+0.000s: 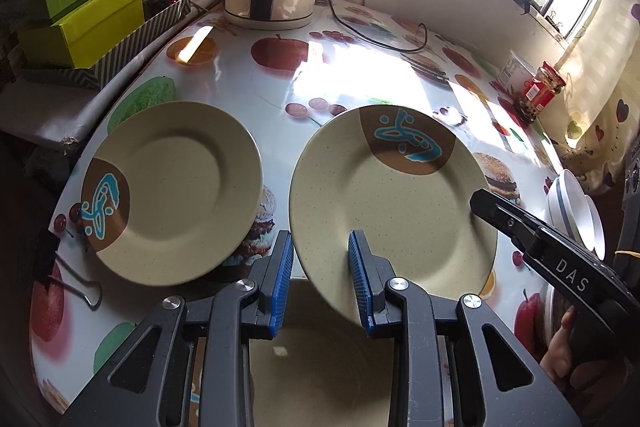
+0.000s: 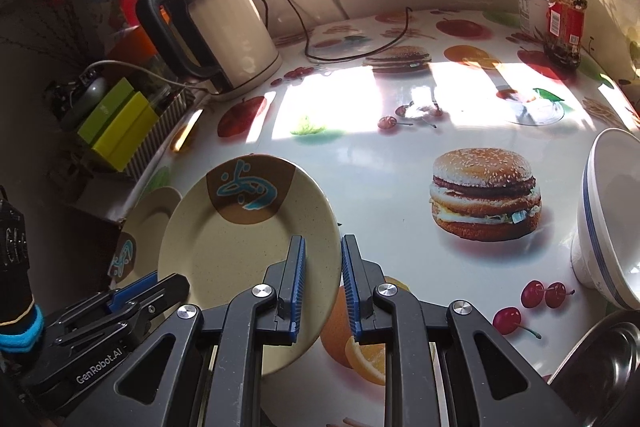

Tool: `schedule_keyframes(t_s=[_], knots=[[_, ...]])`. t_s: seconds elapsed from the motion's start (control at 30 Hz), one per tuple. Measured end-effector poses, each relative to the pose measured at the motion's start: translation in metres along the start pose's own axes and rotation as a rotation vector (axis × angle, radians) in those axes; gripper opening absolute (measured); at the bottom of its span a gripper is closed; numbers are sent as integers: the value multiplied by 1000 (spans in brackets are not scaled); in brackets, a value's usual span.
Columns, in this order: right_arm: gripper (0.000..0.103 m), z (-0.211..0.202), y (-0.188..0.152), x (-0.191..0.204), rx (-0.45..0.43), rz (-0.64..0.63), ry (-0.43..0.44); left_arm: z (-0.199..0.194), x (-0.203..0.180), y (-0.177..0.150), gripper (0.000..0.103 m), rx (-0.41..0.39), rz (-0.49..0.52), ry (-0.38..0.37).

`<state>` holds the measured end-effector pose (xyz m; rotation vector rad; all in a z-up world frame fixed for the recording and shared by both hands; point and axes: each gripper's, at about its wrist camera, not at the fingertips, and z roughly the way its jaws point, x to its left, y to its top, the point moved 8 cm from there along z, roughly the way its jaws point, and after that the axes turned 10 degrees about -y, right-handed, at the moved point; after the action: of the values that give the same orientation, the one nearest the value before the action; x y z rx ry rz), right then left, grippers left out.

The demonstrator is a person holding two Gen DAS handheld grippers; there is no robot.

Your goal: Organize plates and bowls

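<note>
Both grippers on one beige plate, plate tilted off the table.

Left gripper [image 1: 320,259] is clamped on the near rim of the held plate [image 1: 394,203]: rim edge runs between its blue pads [image 1: 357,267], jaws partly apart to plate thickness. Right gripper [image 2: 323,267] pinches the same plate's right rim, jaws nearly together. A second matching plate [image 1: 172,193] lies flat on the fruit-print table [image 1: 360,75], just left of the left gripper. White bowl with blue stripe [image 2: 610,215] sits right of the right gripper, steel dish [image 2: 600,367] nearer. Kettle [image 2: 224,27] well ahead, far side.
</note>
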<state>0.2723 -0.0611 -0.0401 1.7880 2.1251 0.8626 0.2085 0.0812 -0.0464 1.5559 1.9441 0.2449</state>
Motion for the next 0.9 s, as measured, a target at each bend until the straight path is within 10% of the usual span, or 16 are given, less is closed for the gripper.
schedule_keyframes(t_s=[0.9], knots=[[18, -37, -67, 41, 22, -101, 29, -58, 23, -66, 30, -28, -23, 42]])
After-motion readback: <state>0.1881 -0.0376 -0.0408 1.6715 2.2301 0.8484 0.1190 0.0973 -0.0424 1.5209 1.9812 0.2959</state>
